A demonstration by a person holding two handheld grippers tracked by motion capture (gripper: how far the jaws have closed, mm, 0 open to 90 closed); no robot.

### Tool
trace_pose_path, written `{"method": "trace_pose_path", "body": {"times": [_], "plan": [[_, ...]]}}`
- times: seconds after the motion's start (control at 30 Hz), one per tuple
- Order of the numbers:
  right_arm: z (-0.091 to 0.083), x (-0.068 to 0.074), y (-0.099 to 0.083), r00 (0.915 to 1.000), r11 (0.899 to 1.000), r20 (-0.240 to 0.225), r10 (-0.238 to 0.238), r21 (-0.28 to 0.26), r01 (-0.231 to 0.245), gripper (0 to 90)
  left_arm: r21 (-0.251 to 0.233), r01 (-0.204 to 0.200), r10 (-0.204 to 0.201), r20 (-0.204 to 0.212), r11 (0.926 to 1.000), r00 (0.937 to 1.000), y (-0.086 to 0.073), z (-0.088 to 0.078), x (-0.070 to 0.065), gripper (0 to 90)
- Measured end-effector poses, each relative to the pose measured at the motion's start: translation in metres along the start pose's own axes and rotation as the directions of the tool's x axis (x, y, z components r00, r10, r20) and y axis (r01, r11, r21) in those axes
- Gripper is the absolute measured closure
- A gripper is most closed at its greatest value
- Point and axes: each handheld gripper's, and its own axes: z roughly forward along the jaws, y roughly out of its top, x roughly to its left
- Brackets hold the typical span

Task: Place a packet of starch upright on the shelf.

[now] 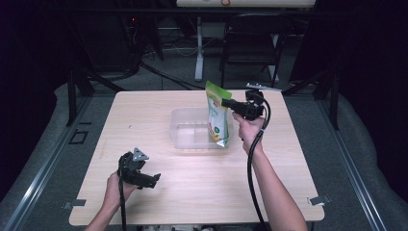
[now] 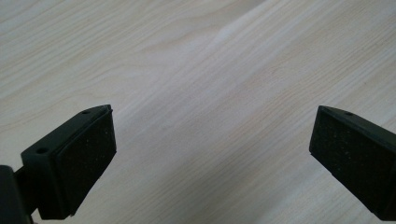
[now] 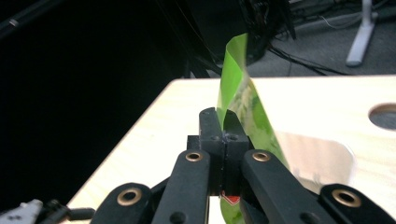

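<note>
Right claw (image 1: 225,102) clamping green pouch (image 1: 218,115) by upper edge, keeping it upright while standing it in clear bin (image 1: 185,130), right side, mid-tabletop (image 1: 144,110). Left claw (image 1: 155,180) idling near left, jaws apart, empty.

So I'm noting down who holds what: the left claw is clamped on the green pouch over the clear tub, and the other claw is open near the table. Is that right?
Not quite: it is the right claw that is clamped on the green pouch over the clear tub, as the high view shows. The left claw is the one open near the table.
</note>
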Motion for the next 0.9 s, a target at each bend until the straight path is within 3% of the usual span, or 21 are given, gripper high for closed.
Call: {"method": "trace_pose_path", "body": {"times": [0.1, 0.23, 0.3, 0.33, 0.5, 0.53, 0.67, 0.7, 0.9], "plan": [[-0.002, -0.006, -0.003, 0.9999, 1.0, 0.013, -0.003, 0.004, 0.003, 90.0, 0.0, 0.0, 0.0, 0.001, 1.0, 1.0, 0.0, 0.0, 0.0, 0.5], [-0.004, -0.006, 0.002, 0.9975, 0.998, 0.048, -0.052, 0.045, 0.05, 88.6, 0.001, -0.003, 0.003, 0.002, 1.0, 1.0, 0.0, 0.001, -0.001, 0.5], [-0.005, -0.006, 0.004, 0.9966, 0.996, 0.055, -0.061, 0.061, 0.058, 86.1, 0.0, -0.004, 0.004, 0.002, 1.0, 1.0, 0.0, 0.001, -0.001, 0.5], [-0.006, -0.009, 0.008, 0.9952, 0.992, 0.061, -0.077, 0.101, 0.07, 80.1, 0.002, -0.005, 0.005, 0.002, 1.0, 1.0, 0.001, 0.0, -0.001, 0.5], [-0.006, -0.015, 0.014, 0.993, 0.985, 0.07, -0.096, 0.149, 0.084, 73.4, 0.006, -0.004, 0.004, 0.003, 1.0, 1.0, 0.0, 0.001, -0.001, 0.5], [-0.004, -0.016, 0.019, 0.9904, 0.978, 0.076, -0.116, 0.183, 0.101, 69.8, 0.006, -0.007, 0.007, 0.004, 1.0, 1.0, 0.001, 0.002, -0.001, 0.5], [0.002, -0.016, 0.029, 0.9843, 0.967, 0.093, -0.151, 0.221, 0.127, 65.4, 0.012, -0.016, 0.016, 0.007, 0.9998, 0.9999, 0.001, 0.002, -0.002, 0.6], [0.005, -0.015, 0.032, 0.9793, 0.959, 0.103, -0.174, 0.241, 0.145, 63.9, 0.012, -0.017, 0.016, 0.008, 0.9998, 0.9998, 0.001, 0.002, -0.002, 0.6], [0.025, -0.018, 0.037, 0.9787, 0.942, 0.104, -0.177, 0.306, 0.138, 57.3, 0.012, -0.013, 0.013, 0.008, 0.9998, 0.9999, 0.001, 0.002, -0.001, 0.5]]}}
